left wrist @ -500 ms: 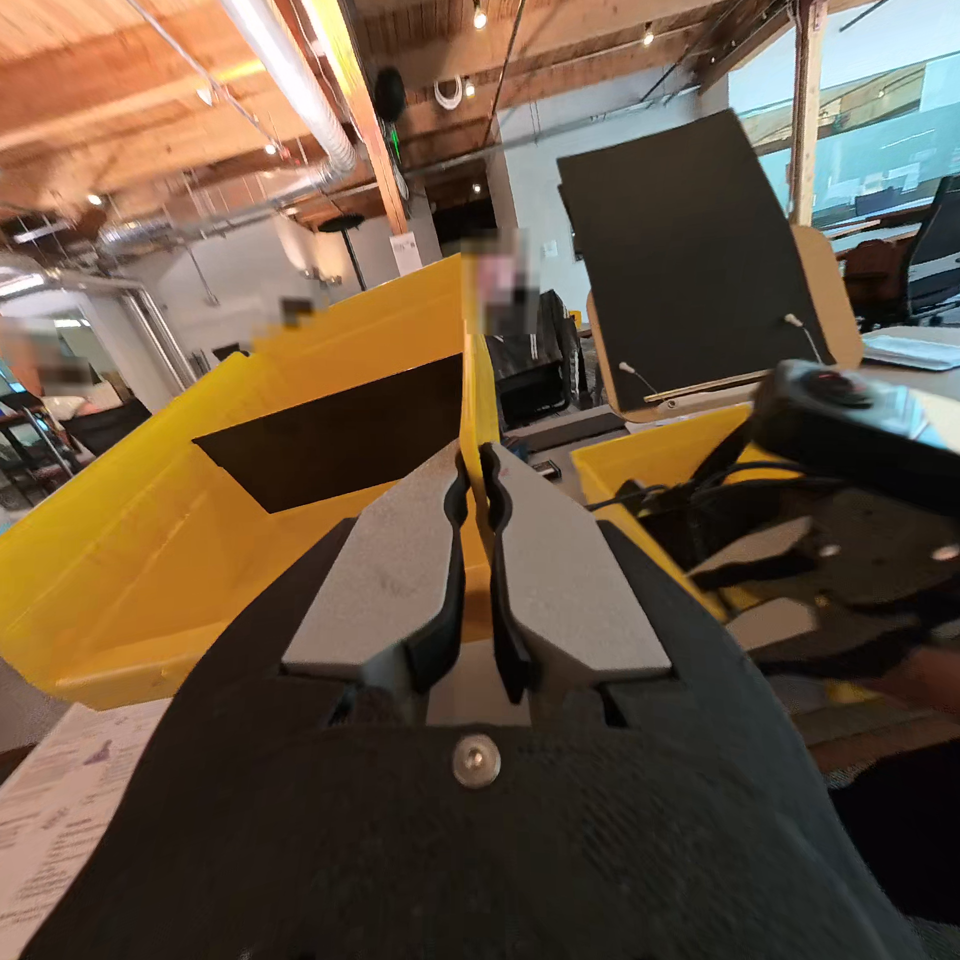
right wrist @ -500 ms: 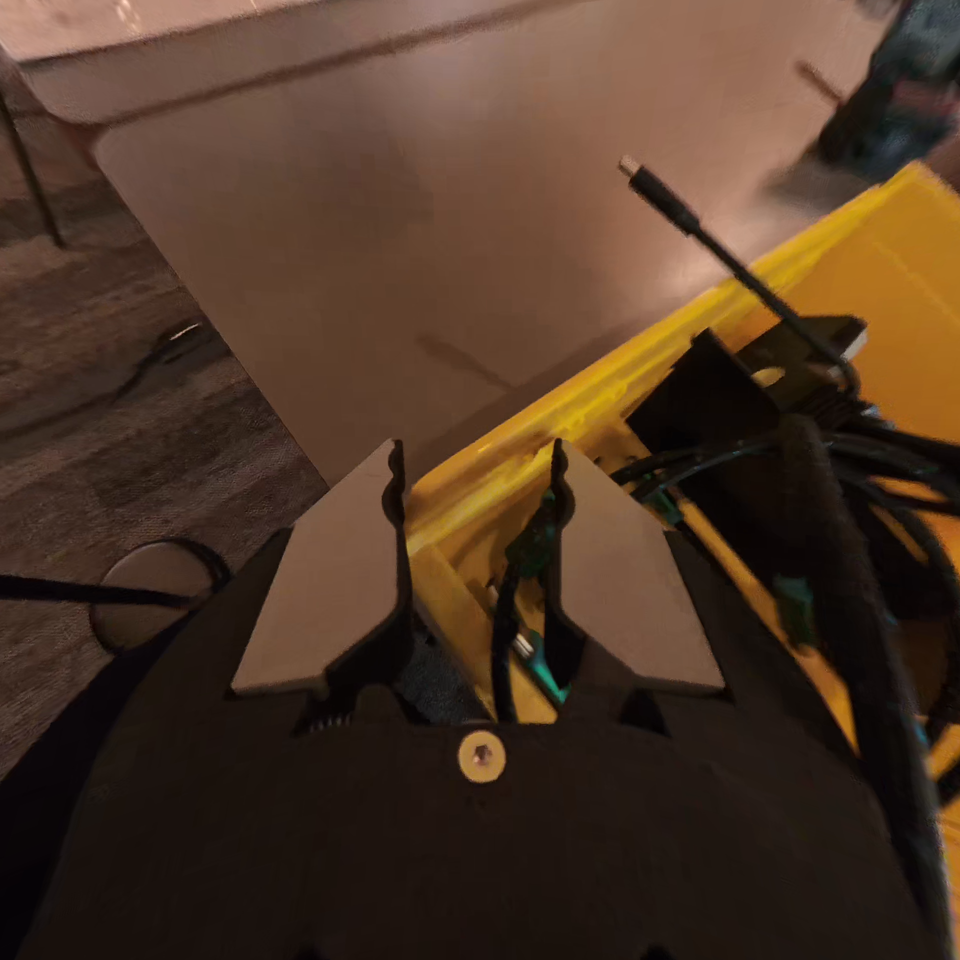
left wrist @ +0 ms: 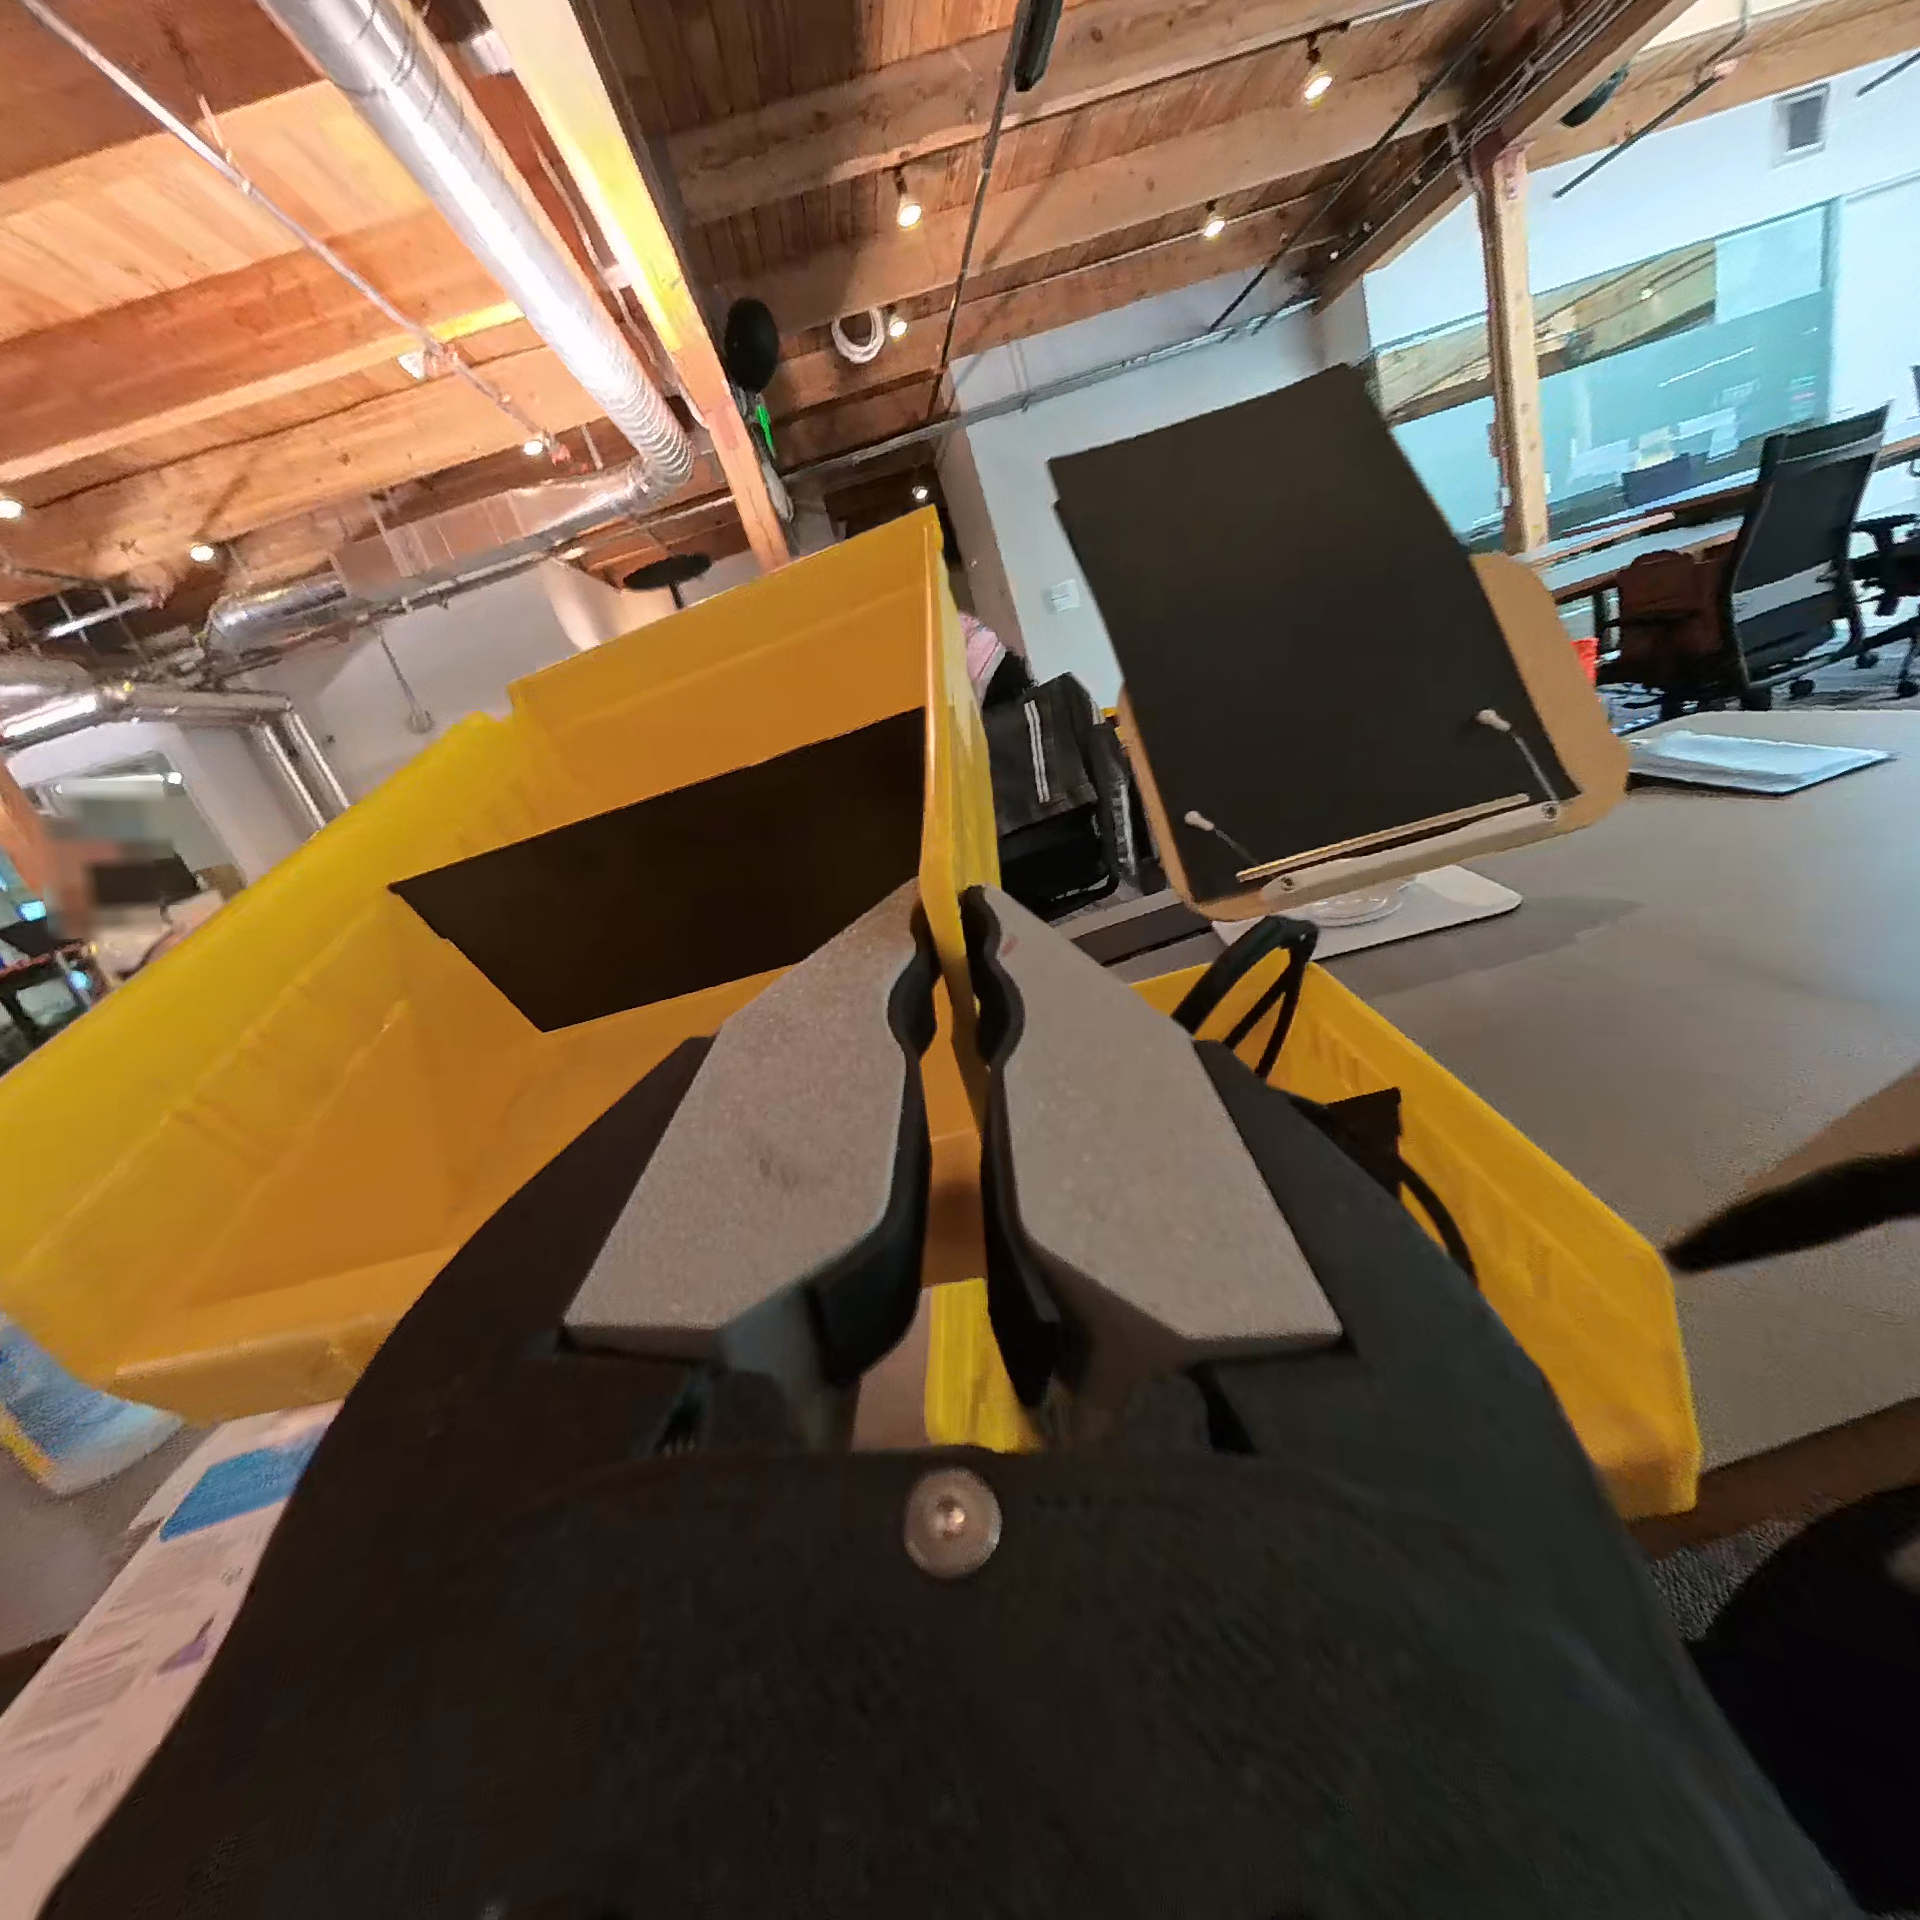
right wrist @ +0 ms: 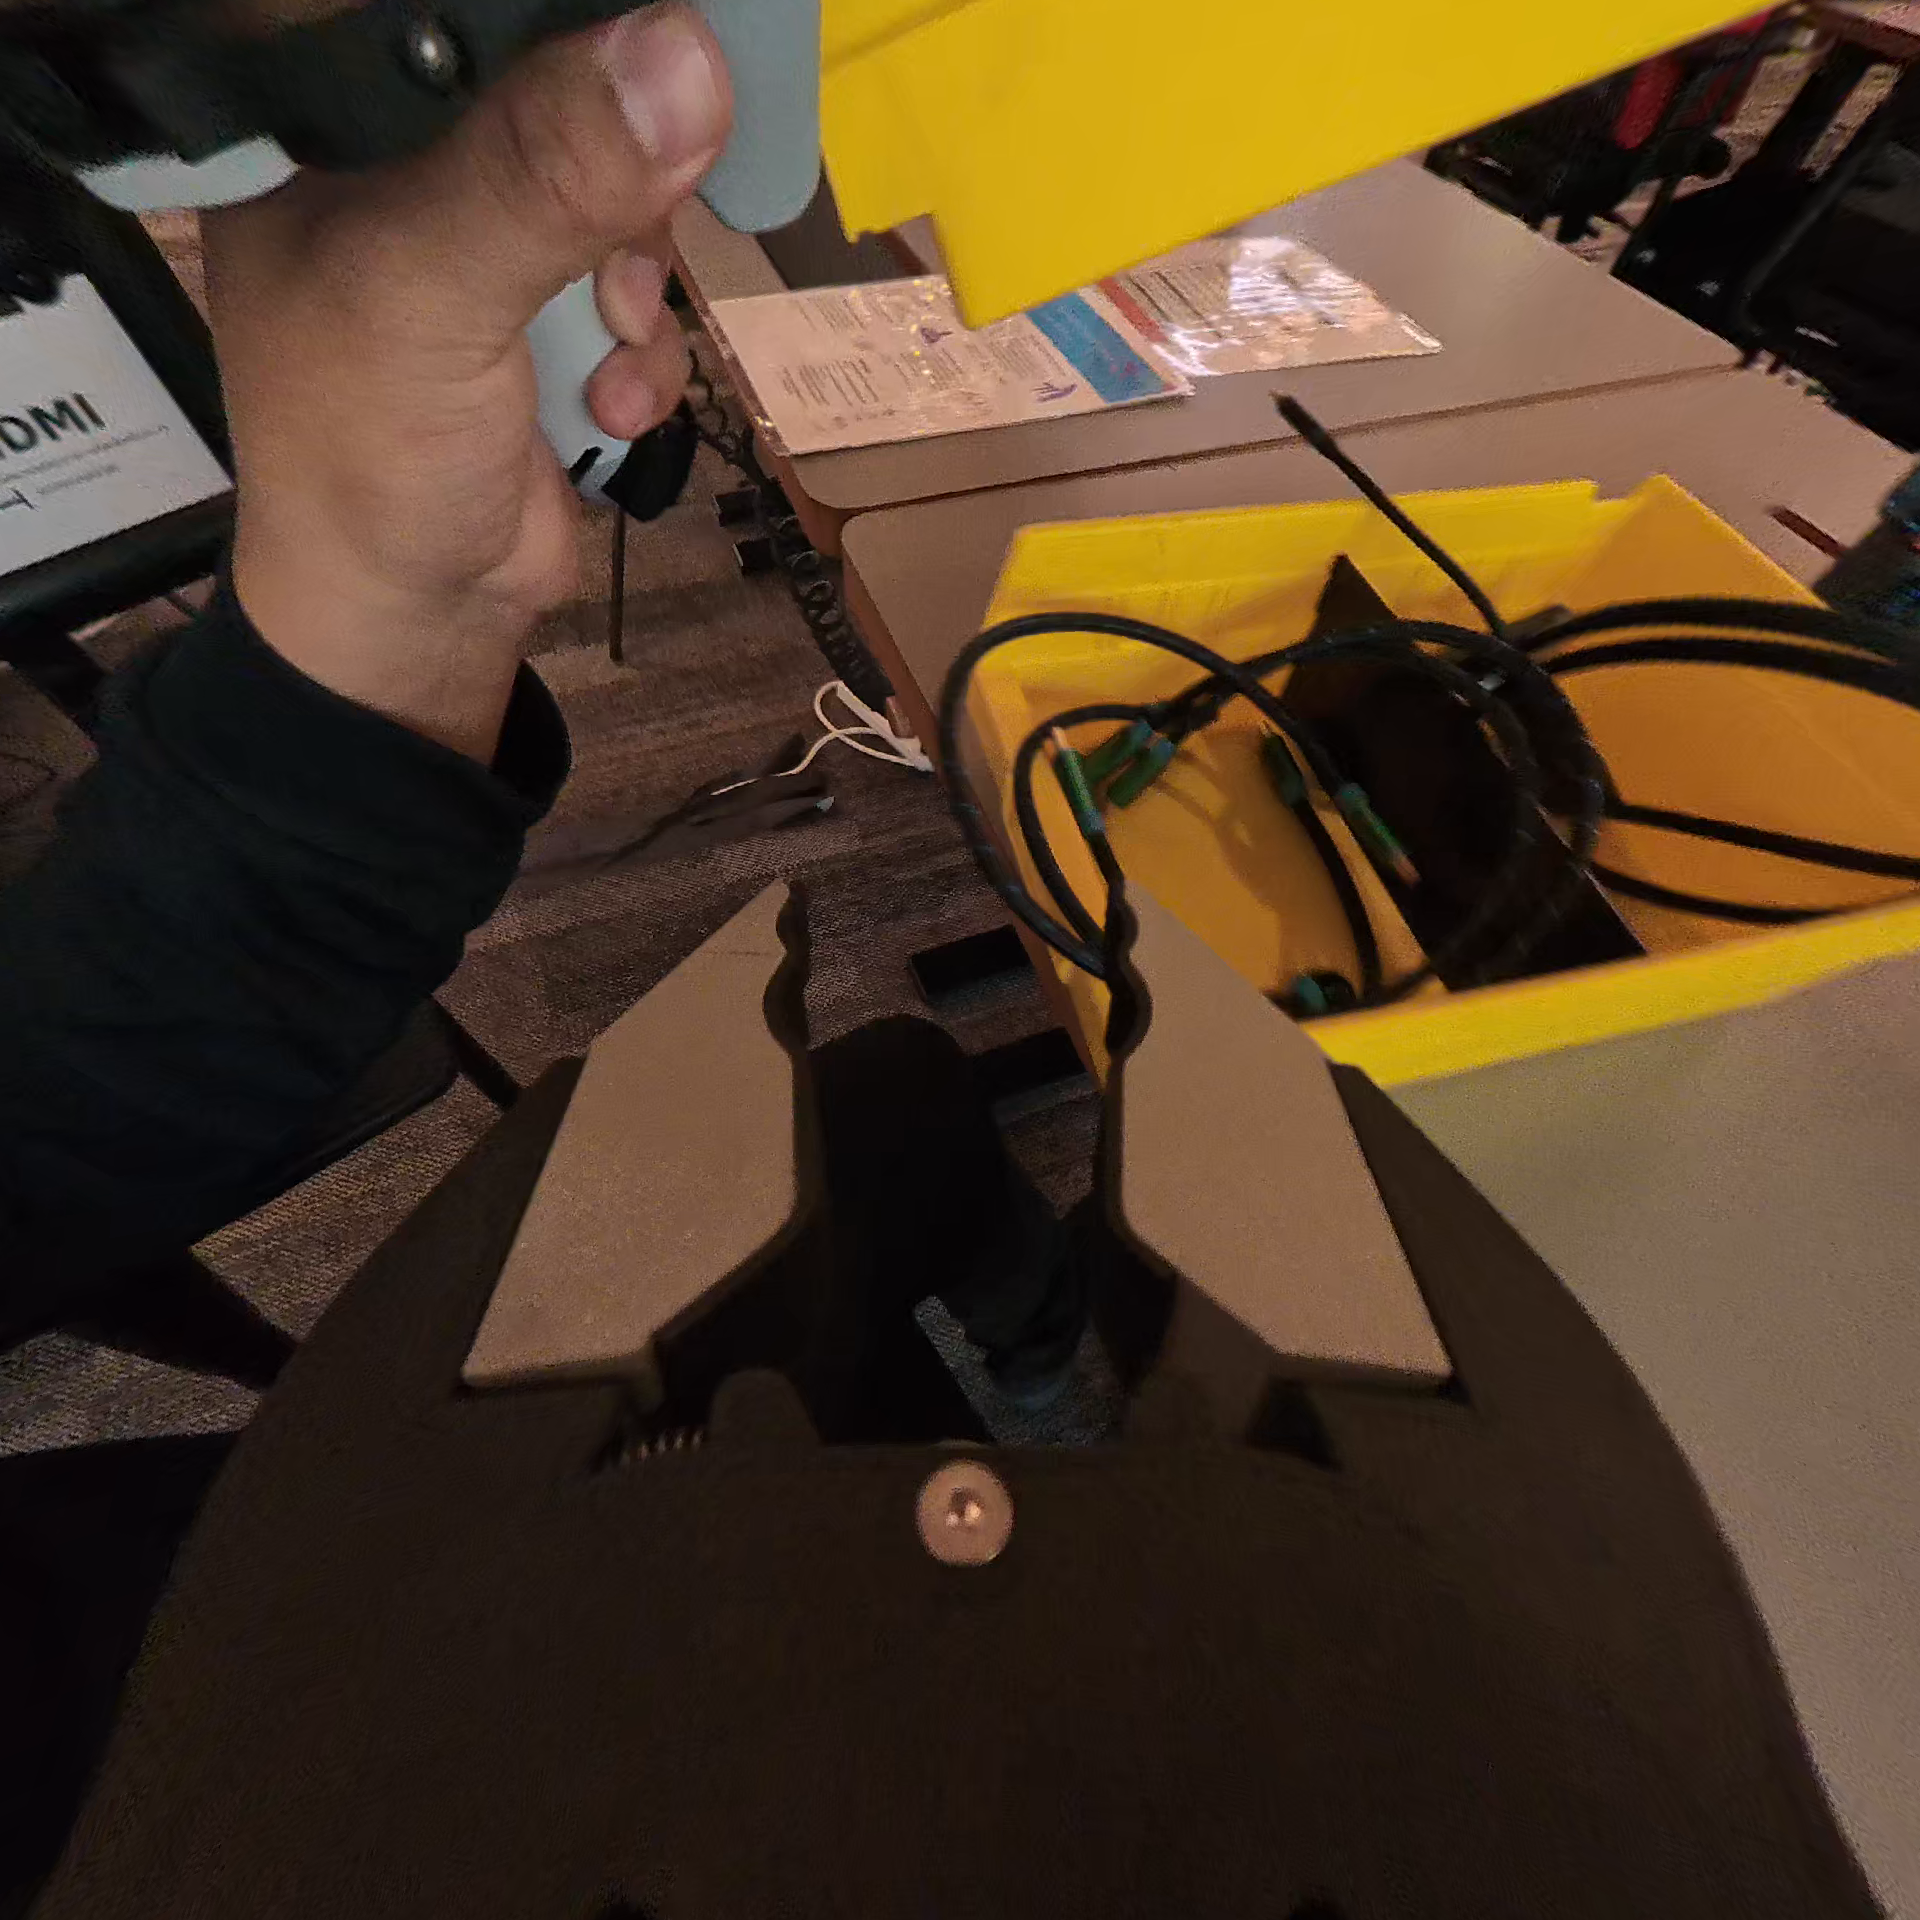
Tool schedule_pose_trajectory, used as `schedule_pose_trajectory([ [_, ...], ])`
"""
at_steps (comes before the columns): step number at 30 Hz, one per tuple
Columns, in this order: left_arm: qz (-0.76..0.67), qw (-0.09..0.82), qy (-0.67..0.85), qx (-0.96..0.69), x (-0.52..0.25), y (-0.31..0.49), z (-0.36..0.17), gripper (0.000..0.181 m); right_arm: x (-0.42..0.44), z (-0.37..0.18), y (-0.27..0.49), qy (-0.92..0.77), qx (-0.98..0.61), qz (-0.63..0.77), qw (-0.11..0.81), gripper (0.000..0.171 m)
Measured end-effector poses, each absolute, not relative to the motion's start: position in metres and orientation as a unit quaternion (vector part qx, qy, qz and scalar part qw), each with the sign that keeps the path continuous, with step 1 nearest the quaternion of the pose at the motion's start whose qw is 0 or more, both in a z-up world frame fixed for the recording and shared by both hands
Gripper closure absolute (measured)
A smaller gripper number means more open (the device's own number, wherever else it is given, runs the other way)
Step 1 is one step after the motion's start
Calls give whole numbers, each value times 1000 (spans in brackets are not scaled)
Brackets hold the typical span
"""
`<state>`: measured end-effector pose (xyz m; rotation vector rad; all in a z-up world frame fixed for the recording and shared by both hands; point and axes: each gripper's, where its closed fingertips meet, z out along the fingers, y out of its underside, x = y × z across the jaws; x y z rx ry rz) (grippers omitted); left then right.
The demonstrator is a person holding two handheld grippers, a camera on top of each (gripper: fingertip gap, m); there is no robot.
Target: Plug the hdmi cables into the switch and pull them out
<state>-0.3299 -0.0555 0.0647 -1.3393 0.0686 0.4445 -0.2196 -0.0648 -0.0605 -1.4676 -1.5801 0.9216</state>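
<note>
1. The left gripper (left wrist: 951, 997) is still pinching the thin side wall of the empty yellow plastic bin (left wrist: 312, 1091), its fingers closed flat against the plastic. Compared with half a second ago, this bin has been raised: the right wrist view now shows its underside (right wrist: 1143, 125) hanging in the air above the grey table (right wrist: 1662, 1299).

2. The right gripper (right wrist: 961, 956) has withdrawn. Earlier its fingers straddled the rim of the second yellow plastic bin (right wrist: 1558, 1018); now they stand spread with nothing between them, over the floor just beside that bin's corner.

3. The black HDMI cables with green connector sleeves (right wrist: 1195, 748) lie tangled inside the second bin, which rests on the table. A black box-like shape (right wrist: 1455, 810) sits among them; whether it is the switch cannot be confirmed.

4. The person's left hand (right wrist: 416, 416) is visible gripping the left tool's handle.

5. Assessment: plugging has not begun. The empty bin appears to be being cleared away, leaving the right gripper free to pick out a cable.
</note>
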Motion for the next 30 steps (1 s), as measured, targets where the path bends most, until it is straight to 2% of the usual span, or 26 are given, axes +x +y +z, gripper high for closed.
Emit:
schedule_pose_trajectory([
  [1,205,764,41,-610,-322,-54,66,181,-206,-58,-58,-613,-582,364,391,115],
  [8,209,775,108,-587,-266,-48,71,181,-104,-77,21,-568,-643,281,430,113],
  [14,160,765,200,-591,-171,-36,66,181,9,-92,98,-483,-712,267,434,117],
  [23,98,693,326,-635,-15,36,-16,178,137,-111,141,-368,-771,262,450,119],
  [30,38,635,342,-691,49,102,-87,176,165,-121,147,-333,-784,278,445,119],
])
